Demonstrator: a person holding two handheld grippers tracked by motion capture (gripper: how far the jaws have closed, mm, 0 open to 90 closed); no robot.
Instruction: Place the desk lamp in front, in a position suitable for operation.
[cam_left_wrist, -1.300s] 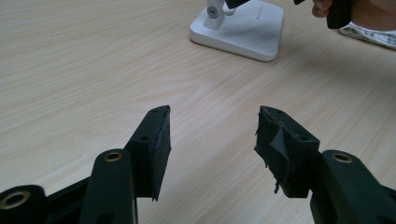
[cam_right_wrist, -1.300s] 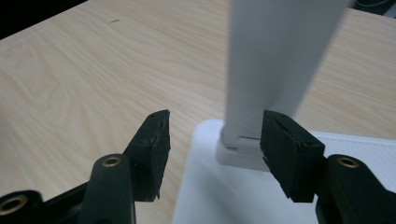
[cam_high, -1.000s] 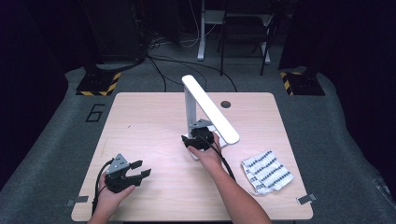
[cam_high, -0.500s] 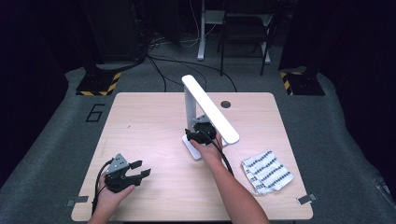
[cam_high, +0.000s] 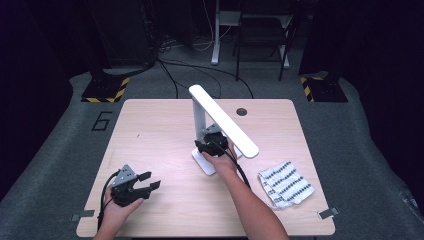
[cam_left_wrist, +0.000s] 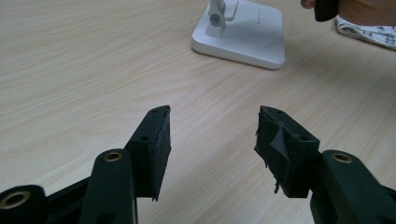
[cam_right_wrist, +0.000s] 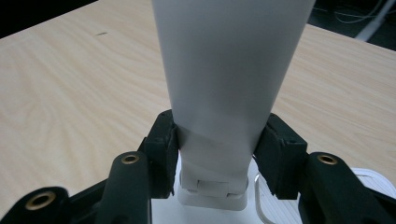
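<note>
Two black pads of the right gripper (cam_right_wrist: 217, 149), which have just been closing, clamp the white desk lamp (cam_high: 220, 130) low on its arm, likely to fold or reposition it. The lamp stands mid-worktop, while the left gripper (cam_left_wrist: 212, 140) rests released near the front-left corner, out of the way.

A lamp (cam_high: 220, 127) stands near the middle of the desk (cam_high: 150, 130), its arm slanting toward the right front. A cloth (cam_high: 286, 183) lies to its right, nearer the front edge. The left tool (cam_high: 134, 185) sits at the front left, well apart from the lamp; the right tool (cam_high: 212, 142) is at the lamp's post.
</note>
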